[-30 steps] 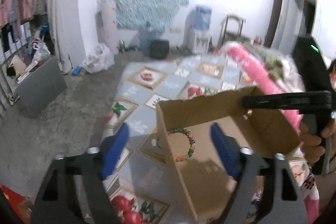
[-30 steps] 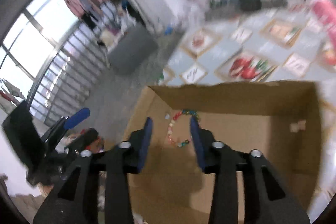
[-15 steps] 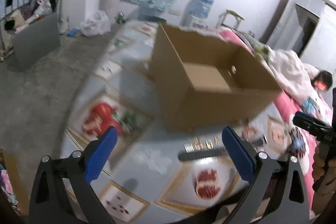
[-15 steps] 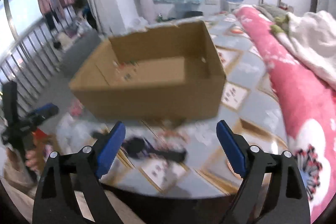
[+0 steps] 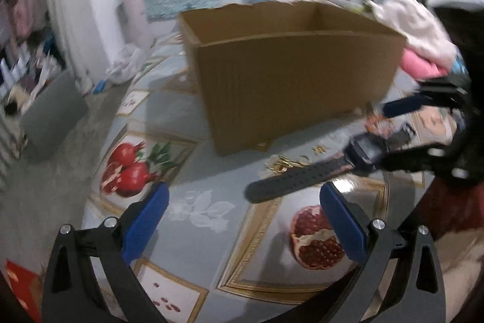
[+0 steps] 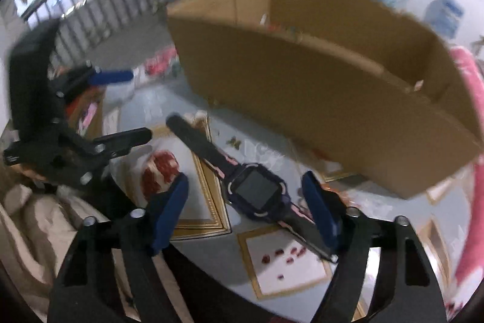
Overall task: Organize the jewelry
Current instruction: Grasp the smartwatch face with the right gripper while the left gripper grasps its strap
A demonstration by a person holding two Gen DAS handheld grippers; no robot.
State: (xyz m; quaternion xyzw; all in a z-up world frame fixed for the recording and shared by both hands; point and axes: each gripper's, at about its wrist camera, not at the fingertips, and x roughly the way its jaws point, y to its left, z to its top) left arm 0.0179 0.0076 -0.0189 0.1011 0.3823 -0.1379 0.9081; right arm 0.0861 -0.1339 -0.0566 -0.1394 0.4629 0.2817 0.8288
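Progress: early to middle stage, as a judgement. The box [image 6: 317,99] stands open on the bench [image 5: 205,171]; blurred coloured specks show on its inner far wall at upper centre of the right wrist view, too smeared to name. The watch [image 6: 255,191] is not yet stowed. Small gold pieces [image 5: 284,164] also lie loose on the bench just in front of the box, at centre right of the left wrist view. Remaining work: lift the watch and the loose pieces into the box.

Watch location: on the bench, near the front wall of the box, at lower centre of the right wrist view. It lies flat, screen up. Its long axis runs along the strap, from centre left of that frame down to lower right.

Right gripper [image 6: 245,199]: jaws have just been closing. They stand partly open, one on each side of the watch case. Neither pad visibly presses on it, so nothing is held.

Left gripper [image 5: 242,217]: jaws fully spread and empty, above bare bench. The free strap end lies just beyond the tips.
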